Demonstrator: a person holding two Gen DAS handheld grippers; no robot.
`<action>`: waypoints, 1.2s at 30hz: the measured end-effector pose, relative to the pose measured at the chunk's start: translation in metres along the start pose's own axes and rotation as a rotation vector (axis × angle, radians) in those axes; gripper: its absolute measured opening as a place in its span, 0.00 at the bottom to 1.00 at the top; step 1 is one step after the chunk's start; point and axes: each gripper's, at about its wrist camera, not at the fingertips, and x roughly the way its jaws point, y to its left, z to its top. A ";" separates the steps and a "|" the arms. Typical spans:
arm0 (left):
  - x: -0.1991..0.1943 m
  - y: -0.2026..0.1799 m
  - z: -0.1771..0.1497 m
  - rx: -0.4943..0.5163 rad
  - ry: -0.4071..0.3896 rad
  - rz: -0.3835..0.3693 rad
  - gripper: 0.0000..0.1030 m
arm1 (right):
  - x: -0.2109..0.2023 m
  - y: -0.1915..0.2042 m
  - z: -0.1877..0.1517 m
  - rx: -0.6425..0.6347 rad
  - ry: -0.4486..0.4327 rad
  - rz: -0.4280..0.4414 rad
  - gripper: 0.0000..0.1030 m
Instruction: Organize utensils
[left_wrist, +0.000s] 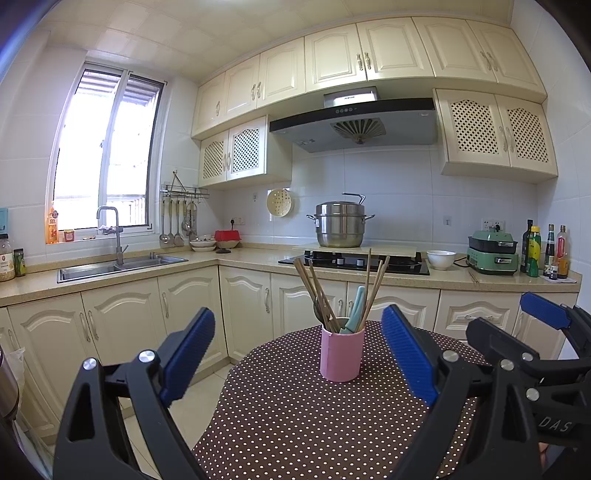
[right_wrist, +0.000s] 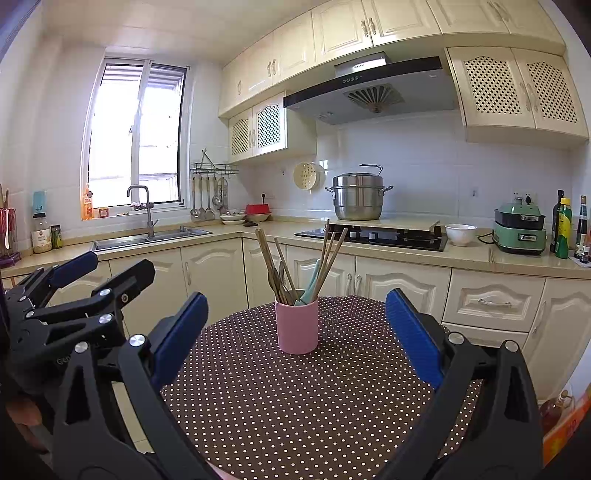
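A pink cup (left_wrist: 342, 354) stands upright on the round polka-dot table (left_wrist: 295, 417). It holds wooden chopsticks (left_wrist: 308, 288), a dark spoon and teal-handled utensils (left_wrist: 355, 308). My left gripper (left_wrist: 298, 332) is open and empty, held short of the cup, its blue pads wide apart. The right gripper also shows at the right edge of the left wrist view (left_wrist: 517, 317). In the right wrist view the same cup (right_wrist: 297, 326) stands ahead of my right gripper (right_wrist: 297, 317), which is open and empty. The left gripper shows at the left there (right_wrist: 107, 266).
Behind the table runs an L-shaped counter with a sink (left_wrist: 118, 266), a hob (left_wrist: 354, 262) with a steel pot (left_wrist: 340, 225), a white bowl (left_wrist: 440, 259), a green cooker (left_wrist: 493, 254) and bottles (left_wrist: 543, 254). Ladles hang on a rack (left_wrist: 177, 225). Bottles and an orange packet (right_wrist: 561, 413) show at the lower right.
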 end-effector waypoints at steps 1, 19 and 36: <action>0.000 0.000 0.000 0.001 0.000 0.002 0.88 | 0.000 0.000 0.000 0.001 0.001 0.000 0.92; 0.000 -0.002 0.000 0.002 0.002 0.000 0.88 | 0.000 0.000 -0.001 0.004 0.004 0.000 0.92; 0.009 -0.005 -0.005 -0.001 0.013 0.000 0.88 | 0.005 -0.001 -0.007 0.007 0.008 -0.001 0.92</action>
